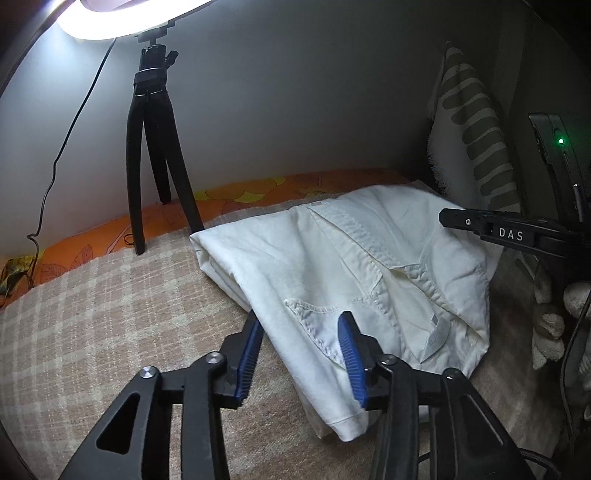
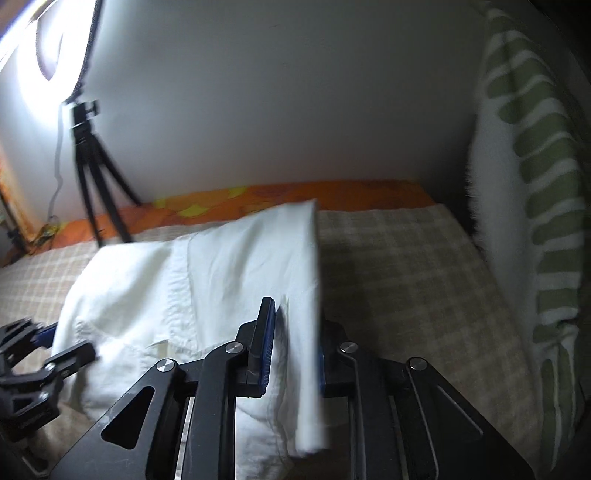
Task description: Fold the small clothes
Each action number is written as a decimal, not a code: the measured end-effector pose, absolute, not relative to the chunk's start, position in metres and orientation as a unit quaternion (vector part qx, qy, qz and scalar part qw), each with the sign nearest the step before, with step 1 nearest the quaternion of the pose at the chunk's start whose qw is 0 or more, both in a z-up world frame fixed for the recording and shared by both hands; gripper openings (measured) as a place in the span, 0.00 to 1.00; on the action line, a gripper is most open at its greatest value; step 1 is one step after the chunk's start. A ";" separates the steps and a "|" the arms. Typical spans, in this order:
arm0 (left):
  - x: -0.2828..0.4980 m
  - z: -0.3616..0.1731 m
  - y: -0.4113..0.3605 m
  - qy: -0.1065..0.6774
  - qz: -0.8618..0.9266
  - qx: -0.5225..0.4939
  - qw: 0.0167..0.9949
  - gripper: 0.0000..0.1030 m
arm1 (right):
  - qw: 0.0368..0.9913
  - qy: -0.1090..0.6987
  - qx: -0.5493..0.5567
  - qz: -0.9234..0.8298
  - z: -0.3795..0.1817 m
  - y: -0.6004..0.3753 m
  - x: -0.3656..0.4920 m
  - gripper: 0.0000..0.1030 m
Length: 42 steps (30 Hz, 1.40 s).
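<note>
A small white garment, partly folded, lies on a beige checked blanket. My left gripper is open, its blue-padded fingers on either side of the garment's near left edge. My right gripper has its jaws around the garment's right edge, with a fold of cloth standing up between the fingers; the frame is blurred and the grip is unclear. The left gripper also shows at the lower left of the right wrist view, and the right gripper at the right of the left wrist view.
A black tripod with a lit ring light stands at the back left by the wall, its cable hanging down. A green-striped white pillow leans at the right. An orange patterned sheet shows along the wall.
</note>
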<state>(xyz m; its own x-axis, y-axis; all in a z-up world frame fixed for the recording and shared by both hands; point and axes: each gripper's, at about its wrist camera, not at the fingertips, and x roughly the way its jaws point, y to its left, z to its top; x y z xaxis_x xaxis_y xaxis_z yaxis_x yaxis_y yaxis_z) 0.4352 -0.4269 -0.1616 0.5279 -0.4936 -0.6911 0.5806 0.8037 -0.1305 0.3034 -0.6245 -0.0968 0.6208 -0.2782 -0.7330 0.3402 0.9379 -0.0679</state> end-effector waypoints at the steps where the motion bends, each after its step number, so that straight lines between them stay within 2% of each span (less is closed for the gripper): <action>1: 0.433 -0.160 -0.423 0.373 -0.308 0.056 0.873 0.54 | 0.900 0.398 0.045 -0.174 -0.095 -0.629 0.302 0.19; 2: 0.431 -0.156 -0.421 0.370 -0.308 0.057 0.875 0.55 | 0.900 0.395 0.049 -0.176 -0.092 -0.631 0.300 0.29; 4: 0.427 -0.152 -0.417 0.367 -0.307 0.060 0.876 0.57 | 0.904 0.386 0.050 -0.179 -0.086 -0.629 0.294 0.38; 6: 0.422 -0.147 -0.413 0.365 -0.308 0.060 0.876 0.62 | 0.906 0.381 0.049 -0.179 -0.080 -0.625 0.287 0.38; 16: 0.384 -0.113 -0.399 0.347 -0.314 0.057 0.882 0.67 | 0.912 0.369 0.038 -0.177 -0.051 -0.591 0.257 0.38; 20: 0.362 -0.096 -0.388 0.334 -0.315 0.059 0.886 0.70 | 0.919 0.354 0.035 -0.173 -0.029 -0.578 0.236 0.50; 29: 0.307 -0.065 -0.356 0.308 -0.322 0.055 0.894 0.77 | 0.928 0.332 0.030 -0.164 0.002 -0.537 0.182 0.52; 30: 0.300 -0.062 -0.352 0.305 -0.322 0.056 0.894 0.81 | 0.929 0.330 0.030 -0.164 0.003 -0.534 0.178 0.52; 32: 0.288 -0.057 -0.342 0.297 -0.322 0.053 0.897 0.86 | 0.931 0.324 0.032 -0.166 0.007 -0.524 0.167 0.61; 34: 0.277 -0.052 -0.330 0.293 -0.322 0.048 0.899 0.86 | 0.934 0.316 0.031 -0.163 0.011 -0.513 0.157 0.66; 38: 0.255 -0.048 -0.310 0.288 -0.322 0.045 0.901 0.88 | 0.937 0.304 0.026 -0.168 0.017 -0.490 0.136 0.70; 40: 0.244 -0.048 -0.300 0.286 -0.323 0.045 0.901 0.92 | 0.938 0.303 0.023 -0.168 0.018 -0.475 0.126 0.71; 42: 0.235 -0.049 -0.292 0.284 -0.322 0.043 0.902 0.98 | 0.939 0.301 0.018 -0.165 0.017 -0.460 0.118 0.78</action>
<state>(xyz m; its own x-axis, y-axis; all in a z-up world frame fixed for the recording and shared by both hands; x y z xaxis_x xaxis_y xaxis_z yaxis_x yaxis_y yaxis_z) 0.2346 -0.2916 -0.0488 0.6314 -0.5568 -0.5397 0.6062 0.7885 -0.1043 0.1178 -0.4605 0.0175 0.7646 -0.2985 -0.5712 0.3199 0.9452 -0.0657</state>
